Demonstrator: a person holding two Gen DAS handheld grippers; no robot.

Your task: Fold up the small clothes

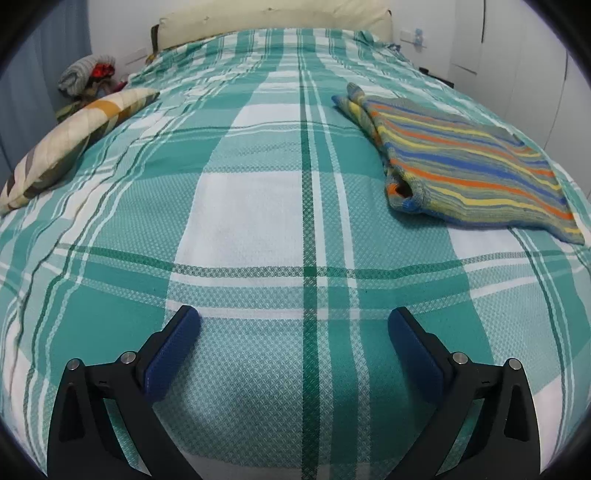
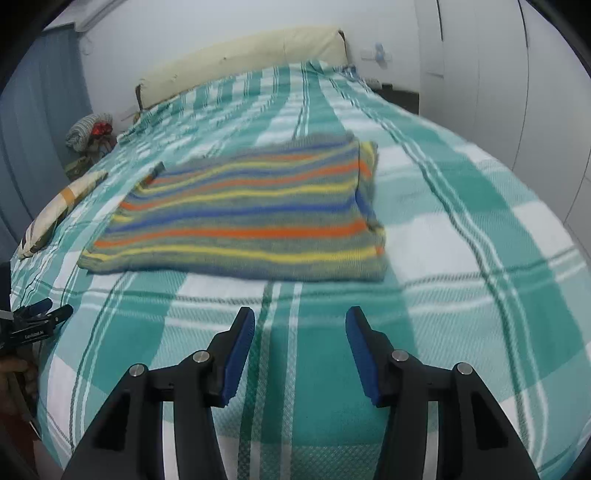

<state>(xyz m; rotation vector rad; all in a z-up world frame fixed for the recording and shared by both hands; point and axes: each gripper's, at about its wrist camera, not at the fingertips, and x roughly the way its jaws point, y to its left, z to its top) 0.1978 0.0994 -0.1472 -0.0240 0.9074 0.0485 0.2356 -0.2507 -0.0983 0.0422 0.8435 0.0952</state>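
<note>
A bed (image 1: 258, 206) with a green-and-white plaid cover fills the left wrist view, a cream headboard cushion (image 1: 273, 18) across the top of the frame and white wardrobe doors (image 1: 517, 55) at the upper right. The striped knit garment (image 1: 469, 166) lies folded flat at centre right, one sleeve end (image 1: 354, 99) sticking out toward the upper centre. A patterned pillow (image 1: 74, 144) rests at the left edge, with a heap of clothes (image 1: 88, 74) beyond it at upper left. The left gripper (image 1: 293, 325) sits at the bottom centre, jaws spread wide and empty, only bare cover between it and the garment.

In the right wrist view the same bed (image 2: 461, 258) runs up to the cushion (image 2: 243, 62). The garment (image 2: 251, 218), somewhat blurred, lies at centre frame, just above the right gripper (image 2: 300, 325), whose jaws are parted and hold nothing. The pillow (image 2: 62, 206) lies at left, the clothes heap (image 2: 90, 129) above it. The left gripper (image 2: 40, 314) shows at the far left edge.
</note>
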